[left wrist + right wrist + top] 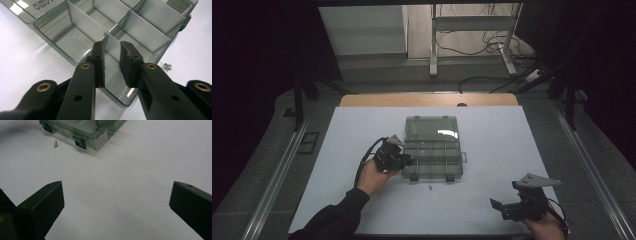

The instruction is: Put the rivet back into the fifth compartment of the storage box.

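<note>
While the person's left hand (371, 176) is holding the left gripper (408, 161) at the box's near-left edge, the translucent grey-green plastic compartment box (432, 159) is lying open at the middle of the matte white tabletop (497, 150). Its hinged clear lid (432, 128) is lying flat on the far side, catching a bright glare. Thin, straight plastic dividers (83, 22) are splitting the tray into rectangular cells, and the cells in sight are showing smooth, glossy floors. Two dark latches (80, 143) are hanging from the near wall, and a small white label (102, 138) is sitting on the side wall at the corner.

In the left gripper view, the black jaws are standing a narrow gap apart over the near-left cell, with one short upright divider (111, 46) showing in the gap; the ribbed black pads (128, 62) are not pressing on it. Their arms are looking hard and moulded, with brass-coloured inserts.

One small silvery metal screw (167, 66) is lying on the tabletop just in front of the box, apart from its wall.

Near the tabletop's front right corner, the right gripper (501, 207) is hovering well away from the box, its blocky black jaws spread wide over bare white surface, with nothing between them.
</note>
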A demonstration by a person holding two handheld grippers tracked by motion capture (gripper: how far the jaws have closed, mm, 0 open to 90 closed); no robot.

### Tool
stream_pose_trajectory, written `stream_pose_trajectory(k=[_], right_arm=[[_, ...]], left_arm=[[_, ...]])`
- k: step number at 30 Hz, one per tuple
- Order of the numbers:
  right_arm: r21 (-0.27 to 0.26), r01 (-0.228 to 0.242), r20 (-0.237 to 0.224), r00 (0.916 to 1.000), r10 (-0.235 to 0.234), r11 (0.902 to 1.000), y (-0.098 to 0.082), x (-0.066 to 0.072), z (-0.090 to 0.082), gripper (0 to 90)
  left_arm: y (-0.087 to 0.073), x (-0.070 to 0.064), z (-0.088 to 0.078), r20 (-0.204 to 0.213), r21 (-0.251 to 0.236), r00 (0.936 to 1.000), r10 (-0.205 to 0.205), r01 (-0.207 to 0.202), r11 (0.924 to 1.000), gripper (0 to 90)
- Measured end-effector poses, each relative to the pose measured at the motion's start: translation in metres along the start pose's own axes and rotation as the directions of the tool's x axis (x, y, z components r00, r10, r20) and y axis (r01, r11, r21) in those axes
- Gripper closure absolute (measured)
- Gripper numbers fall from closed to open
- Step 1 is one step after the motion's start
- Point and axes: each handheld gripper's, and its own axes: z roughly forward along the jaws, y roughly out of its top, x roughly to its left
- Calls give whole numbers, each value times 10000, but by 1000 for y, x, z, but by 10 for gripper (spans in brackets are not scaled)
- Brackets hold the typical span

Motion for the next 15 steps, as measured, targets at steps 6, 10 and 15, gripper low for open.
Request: stream_pose_trajectory(k=[6, 10, 15], right_arm=[[-17, 11, -8, 10000, -11, 10000, 0, 0, 0, 0], [-25, -1, -10, 10000, 1, 10000, 0, 0, 0, 0], [-36, 11, -11, 10000, -11, 10000, 0, 0, 0, 0]], left_arm=[[1, -4, -3, -8, -11, 10000, 63, -63, 10000, 688], [1, -5, -6, -44, -54, 9999, 109, -109, 9999, 630], [0, -7, -7, -142, -96, 9997, 187, -188, 9998, 563]])
